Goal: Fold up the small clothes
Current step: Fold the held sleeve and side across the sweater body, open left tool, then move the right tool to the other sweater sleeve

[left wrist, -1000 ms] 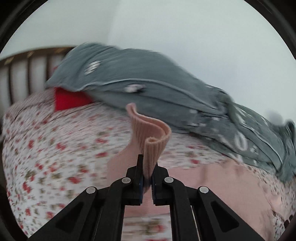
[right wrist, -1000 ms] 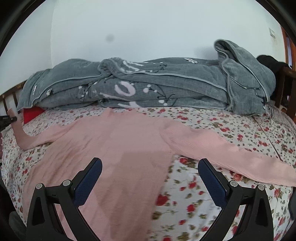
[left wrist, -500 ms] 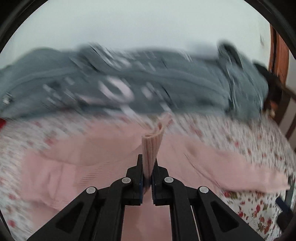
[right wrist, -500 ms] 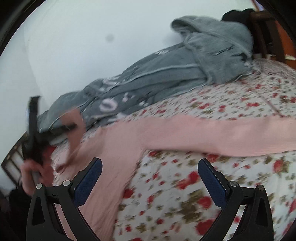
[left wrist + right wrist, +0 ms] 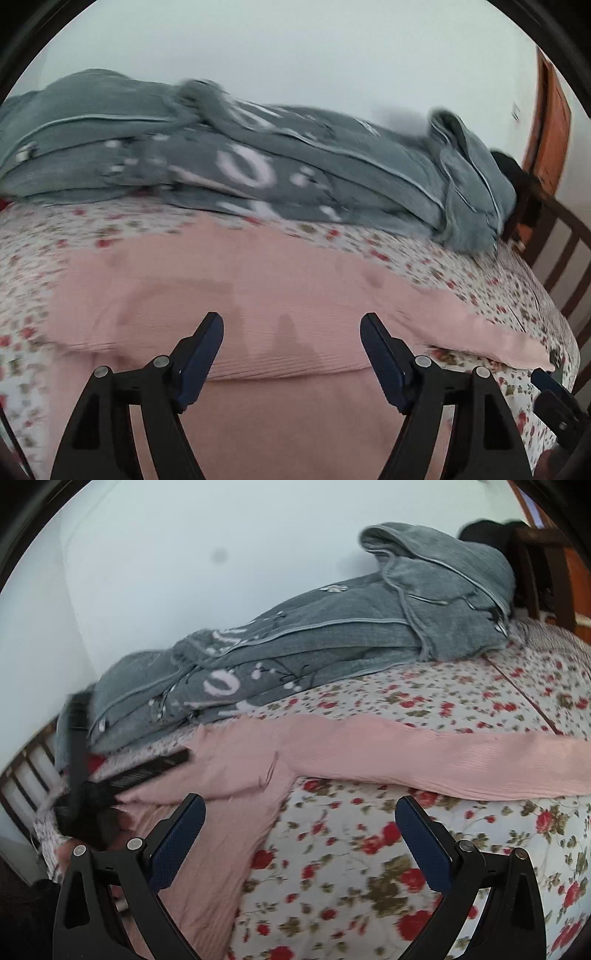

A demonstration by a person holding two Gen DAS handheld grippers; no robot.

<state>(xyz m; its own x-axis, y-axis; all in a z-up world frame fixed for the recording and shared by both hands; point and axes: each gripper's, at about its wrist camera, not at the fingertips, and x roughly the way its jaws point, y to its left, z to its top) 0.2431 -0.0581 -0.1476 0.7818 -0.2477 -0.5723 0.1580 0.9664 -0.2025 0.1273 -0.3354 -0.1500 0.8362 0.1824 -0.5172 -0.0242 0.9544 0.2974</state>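
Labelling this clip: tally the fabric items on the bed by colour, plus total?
Pink: 1, the ribbed knit long-sleeved top spread flat.
Grey: 1, the folded blanket with white print along the wall.
White with red flowers: 1, the bedsheet underneath.
Red: 1, a scrap of cloth under the blanket's end, too hidden to identify.
Total: 4

Item count — one pink top (image 5: 258,295), one grey blanket (image 5: 258,166), one floral bedsheet (image 5: 369,849), two grippers — left gripper (image 5: 291,332), right gripper (image 5: 299,816).
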